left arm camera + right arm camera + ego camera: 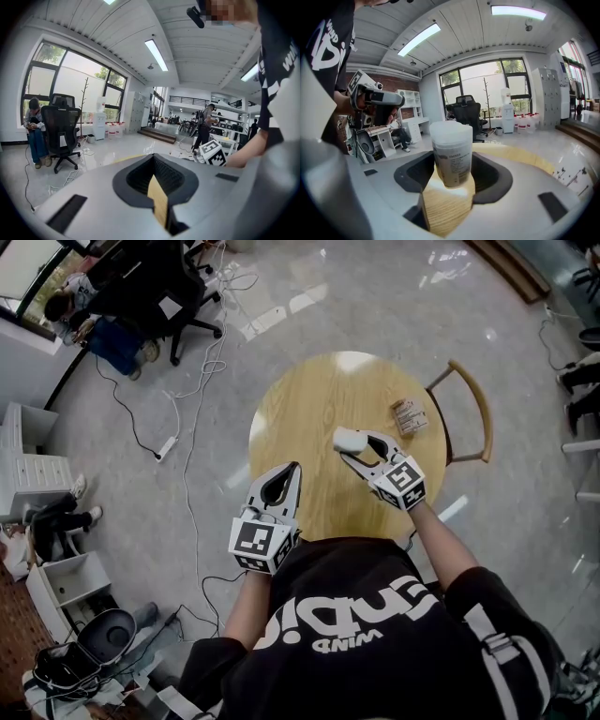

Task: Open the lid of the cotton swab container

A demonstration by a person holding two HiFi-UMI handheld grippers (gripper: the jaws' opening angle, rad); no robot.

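Left gripper (294,470) hovers with jaws pressed together, empty. Right gripper (356,446) pinches the cotton swab container (451,157) by its lower body, above the round worktop (309,418). Likely light, slick plastic; take the lid (451,130) by its rim, gently.

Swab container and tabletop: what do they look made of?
Cotton swab container: likely plastic, translucent wall with printed label, frosted whitish lid, smooth. Tabletop: wood or wood-look laminate, pale grain lines, satin sheen with a light glare; which one can't be told.
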